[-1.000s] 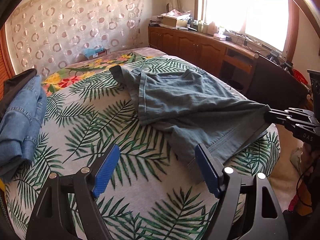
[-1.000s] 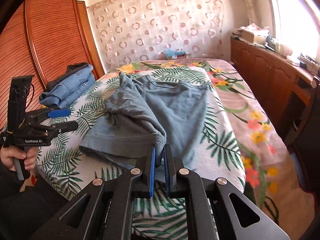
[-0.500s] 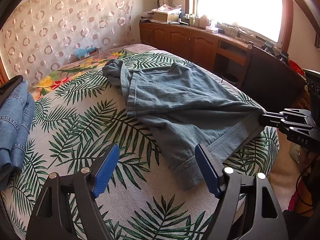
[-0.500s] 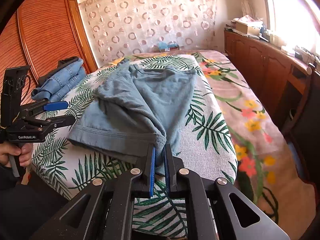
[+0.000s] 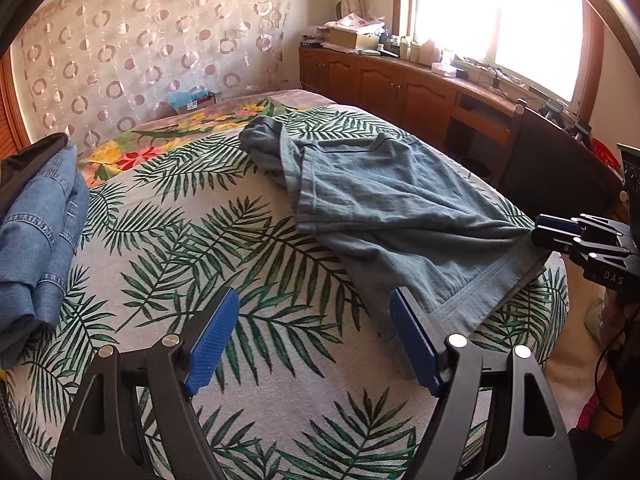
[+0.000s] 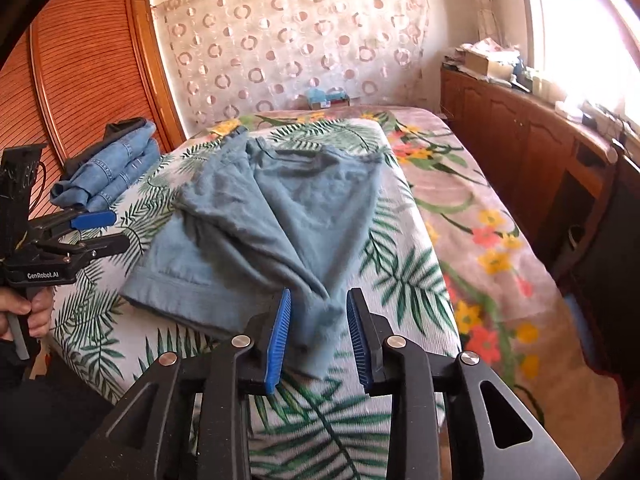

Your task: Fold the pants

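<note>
Grey-blue pants (image 5: pixel 380 208) lie crumpled on the palm-leaf bed cover (image 5: pixel 200 240), waistband at the far end. My left gripper (image 5: pixel 314 298) hovers open over bare cover, its right pad just beside the near hem, with nothing between the fingers. In the right wrist view the pants (image 6: pixel 304 208) run toward my right gripper (image 6: pixel 319 298), whose jaws are opening. The end of a pant leg lies loose between its blue pads, which do not press on it. From the left wrist view, the right gripper (image 5: pixel 538 230) sits at the fabric's right edge.
Folded blue jeans (image 6: pixel 108 168) sit at the bed's left side by a slatted wooden wardrobe (image 6: pixel 80 80). A wooden cabinet (image 5: pixel 400 84) runs under the window. A dark chair (image 5: pixel 560 168) stands by the bed's right edge. A hand (image 6: pixel 24 312) holds the left gripper (image 6: pixel 100 230).
The right jaws, shut on the pant leg end before, have parted and the fabric now lies slack between them. The left gripper stays open over the cover.
</note>
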A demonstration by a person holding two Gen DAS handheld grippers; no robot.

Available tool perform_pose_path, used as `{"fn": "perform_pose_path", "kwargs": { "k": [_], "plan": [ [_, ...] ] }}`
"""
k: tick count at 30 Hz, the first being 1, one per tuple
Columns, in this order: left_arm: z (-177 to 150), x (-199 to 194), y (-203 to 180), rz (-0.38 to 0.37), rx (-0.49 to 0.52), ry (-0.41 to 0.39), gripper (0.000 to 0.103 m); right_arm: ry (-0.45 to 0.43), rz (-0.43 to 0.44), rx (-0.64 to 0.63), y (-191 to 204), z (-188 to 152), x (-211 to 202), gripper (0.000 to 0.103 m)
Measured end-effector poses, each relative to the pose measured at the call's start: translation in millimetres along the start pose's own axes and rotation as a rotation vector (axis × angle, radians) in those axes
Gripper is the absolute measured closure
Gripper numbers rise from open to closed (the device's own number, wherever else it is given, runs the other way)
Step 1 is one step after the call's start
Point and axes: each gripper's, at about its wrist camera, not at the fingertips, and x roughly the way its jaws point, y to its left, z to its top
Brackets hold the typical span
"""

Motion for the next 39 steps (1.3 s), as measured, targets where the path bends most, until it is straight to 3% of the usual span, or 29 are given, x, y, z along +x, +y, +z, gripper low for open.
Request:
{"fn": "perform_pose_path", "kwargs": {
  "k": [7,16,24,34,36,37,39],
  "plan": [
    [0,-4,15,0.017,-0.029,-0.013,0.025,-0.036,0.065,-0.063,21,27,14,0.073],
    [-3,-7,35,0.038,-0.068,-0.02,0.024,0.002,0.159,-0.138,52,58,58,0.073],
    [-11,-6,45,0.041,-0.089,-0.013,0.025,0.064,0.197,-0.216,63,74,99,0.073],
    [-14,-6,55,0.048,-0.113,-0.011,0.025,0.108,0.19,-0.294,77,90,120,0.073],
    [-14,-5,55,0.049,-0.112,-0.009,0.025,0.107,0.172,-0.319,79,90,122,0.081],
    [-15,-6,55,0.049,-0.112,-0.01,0.025,0.108,0.168,-0.329,81,90,124,0.092],
    [-15,-6,54,0.049,-0.112,-0.012,0.025,0.099,0.162,-0.334,80,91,123,0.098]
  ]
}}
